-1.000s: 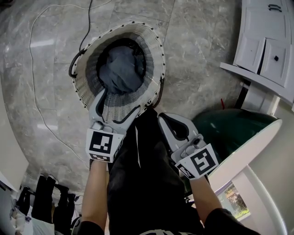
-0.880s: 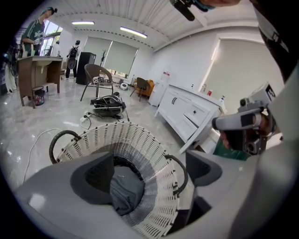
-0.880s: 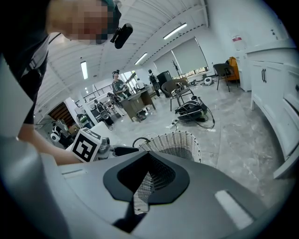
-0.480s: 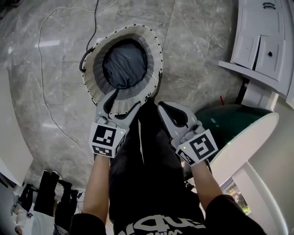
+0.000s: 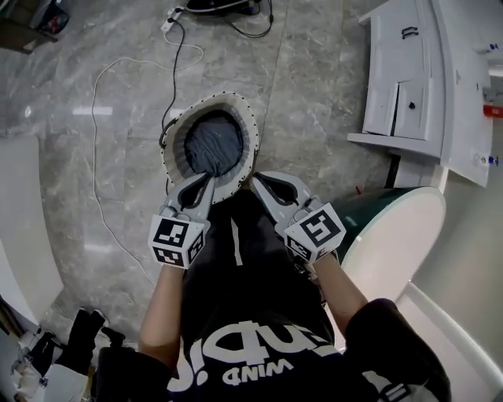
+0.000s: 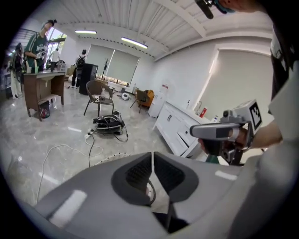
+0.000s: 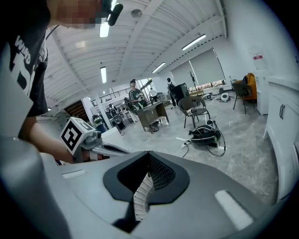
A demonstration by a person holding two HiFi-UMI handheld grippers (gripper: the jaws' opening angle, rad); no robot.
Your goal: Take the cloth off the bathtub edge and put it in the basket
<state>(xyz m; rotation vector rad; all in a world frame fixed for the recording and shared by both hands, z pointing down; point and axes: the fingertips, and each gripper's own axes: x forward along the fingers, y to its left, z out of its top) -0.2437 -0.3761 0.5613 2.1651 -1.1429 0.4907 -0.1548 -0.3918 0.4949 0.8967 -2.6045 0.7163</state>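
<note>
The woven basket (image 5: 177, 129) stands on the marble floor, with the grey cloth (image 5: 214, 145) lying inside it. My left gripper (image 5: 207, 179) hovers over the basket's near rim; its jaws have just been closing and now meet with nothing between them (image 6: 152, 153). Beside it, over the person's black trousers, my right gripper (image 5: 257, 180) is shut and empty too (image 7: 148, 152). The white bathtub edge (image 5: 393, 235) with its dark green inside (image 5: 369, 208) is at the right. A bit of the basket rim (image 6: 114, 157) shows past the left jaws.
A white cabinet (image 5: 401, 86) stands at the upper right. A white cable (image 5: 98, 157) runs across the floor left of the basket toward a device with black cords (image 5: 224, 8). Black bags (image 5: 78, 345) lie at the lower left. A chair (image 6: 98, 95), a desk (image 6: 39, 86) and people stand far off.
Both grippers have lifted up away from the basket, which now looks smaller. The left jaws, spread over the rim a second ago, have come together. The cloth stays in the basket.
</note>
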